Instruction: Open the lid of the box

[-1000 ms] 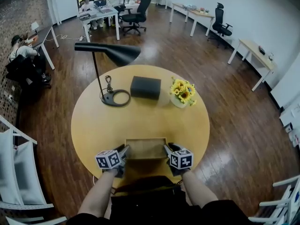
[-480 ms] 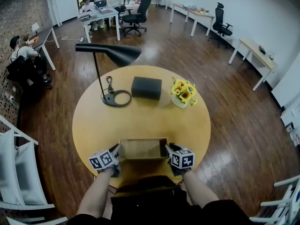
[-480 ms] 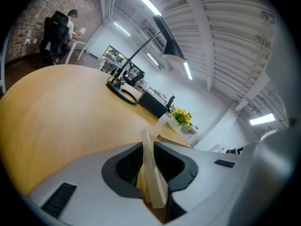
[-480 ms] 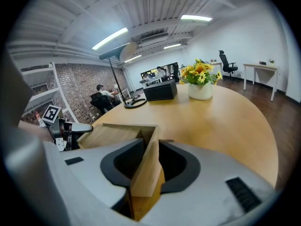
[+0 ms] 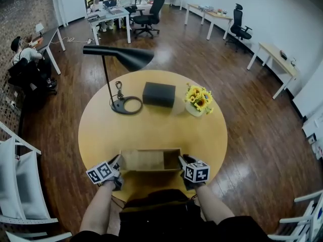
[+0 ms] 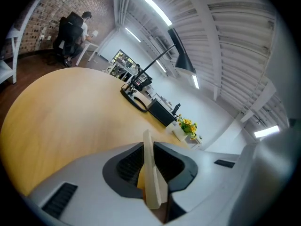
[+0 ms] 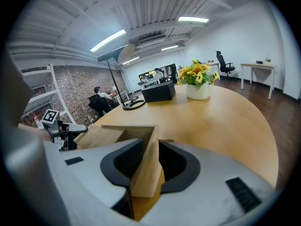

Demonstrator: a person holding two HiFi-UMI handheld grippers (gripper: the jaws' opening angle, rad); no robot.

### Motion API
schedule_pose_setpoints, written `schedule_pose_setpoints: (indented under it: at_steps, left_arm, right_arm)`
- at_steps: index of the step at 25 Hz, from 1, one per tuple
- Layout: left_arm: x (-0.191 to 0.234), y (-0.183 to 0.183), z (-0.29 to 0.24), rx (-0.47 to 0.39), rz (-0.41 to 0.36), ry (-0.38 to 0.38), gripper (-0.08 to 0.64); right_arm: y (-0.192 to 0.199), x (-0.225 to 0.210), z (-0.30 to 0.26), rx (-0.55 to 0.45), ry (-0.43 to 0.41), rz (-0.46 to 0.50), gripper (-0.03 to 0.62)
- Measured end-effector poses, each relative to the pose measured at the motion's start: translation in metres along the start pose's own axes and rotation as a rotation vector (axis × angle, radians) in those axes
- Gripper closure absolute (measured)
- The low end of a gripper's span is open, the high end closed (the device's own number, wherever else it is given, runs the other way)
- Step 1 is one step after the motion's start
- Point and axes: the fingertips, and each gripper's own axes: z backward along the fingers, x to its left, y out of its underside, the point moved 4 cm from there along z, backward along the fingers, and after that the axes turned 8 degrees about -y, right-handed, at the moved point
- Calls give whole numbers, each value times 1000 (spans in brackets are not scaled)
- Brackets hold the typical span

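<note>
A shallow wooden box (image 5: 171,160) lies near the front edge of the round table (image 5: 101,130). Its thin sliding lid (image 5: 136,161) sticks out past the box's left end, and a dark opening shows at the right. My left gripper (image 5: 117,166) has the lid's edge (image 6: 151,173) between its pads; its jaws are closing on it. My right gripper (image 5: 182,164) is shut on the box's right end wall (image 7: 146,168). In the right gripper view the lid (image 7: 101,135) slopes away toward the left gripper (image 7: 70,131).
A black desk lamp (image 5: 121,58) stands at the back left. Beside it lie a black case (image 5: 158,95) and a white pot of yellow flowers (image 5: 198,101). White chairs (image 5: 20,185) stand on the floor to the left, desks and people farther off.
My left gripper has moved left along the table's front edge, drawing the lid with it. The box's right part now lies uncovered. The right gripper has stayed put.
</note>
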Motion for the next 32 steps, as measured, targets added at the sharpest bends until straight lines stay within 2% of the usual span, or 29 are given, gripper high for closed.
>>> schedule_pose_setpoints:
  at_steps: [3, 17, 32]
  left_arm:
    - [14, -9, 5, -33, 42, -26, 509]
    - [52, -36, 25, -113, 79, -105, 511]
    - [81, -49, 40, -142, 109, -158, 508]
  right_arm:
    - [0, 2, 0, -1, -7, -3, 485]
    - [1, 0, 1, -3, -8, -19, 485]
    - [0, 1, 2, 0, 4, -14, 485]
